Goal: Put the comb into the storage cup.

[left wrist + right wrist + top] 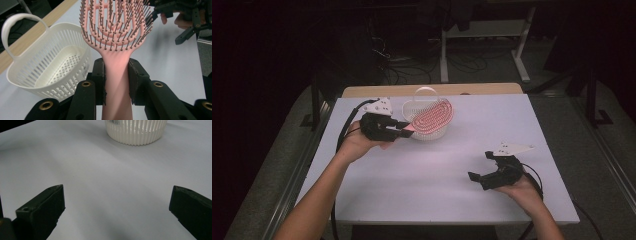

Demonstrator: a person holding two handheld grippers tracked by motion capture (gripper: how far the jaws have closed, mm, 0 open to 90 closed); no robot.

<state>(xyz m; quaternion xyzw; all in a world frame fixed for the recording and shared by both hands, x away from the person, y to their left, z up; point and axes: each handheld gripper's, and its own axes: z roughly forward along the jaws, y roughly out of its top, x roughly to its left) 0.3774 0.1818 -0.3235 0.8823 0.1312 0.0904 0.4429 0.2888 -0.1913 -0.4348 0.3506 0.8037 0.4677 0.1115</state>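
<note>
A pink hairbrush (432, 117) with dark bristles is held above the white slatted basket (419, 107), its head over the basket's rim. My left gripper (404, 128) is shut on the brush's handle (117, 75), with a jaw pressing each side. The basket (50, 67) has a looped handle and looks empty inside. My right gripper (480, 167) rests low over the table at the front right, jaws wide open with nothing between them (117, 205). It faces the basket (136, 131) from a distance.
The white table (437, 185) has a wooden strip (432, 90) along its far edge. Beyond it lie dark floor, cables and metal desk legs (444, 55). The person's forearms enter from the bottom.
</note>
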